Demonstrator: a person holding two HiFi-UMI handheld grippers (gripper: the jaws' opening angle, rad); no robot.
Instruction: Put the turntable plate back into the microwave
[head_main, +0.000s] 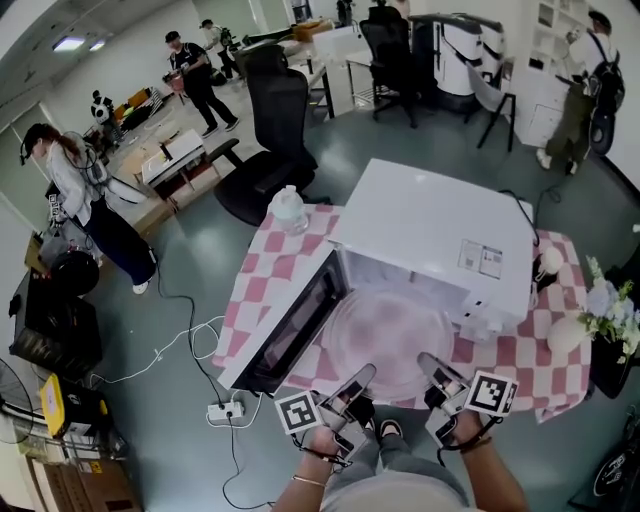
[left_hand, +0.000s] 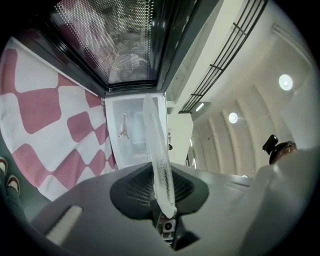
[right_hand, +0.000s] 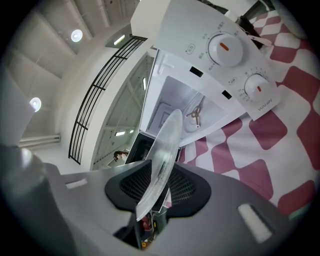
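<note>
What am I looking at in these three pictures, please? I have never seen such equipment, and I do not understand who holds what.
No robot here: a person holds a hand tool in each hand, the left gripper and the right gripper. The head view comes from a camera on the person's head, looking down. The other two come from cameras on each gripper. On a checked cloth stands a white microwave with its door open. Both grippers' fingers are shut on the rim of a glass turntable plate.

Grey-green floor (head_main: 420, 150), black office chair (head_main: 270, 130), white shelving (head_main: 545, 60) — power strip (head_main: 222, 410) lying loose, round ceiling lights (right_hand: 76, 35) overhead.
</note>
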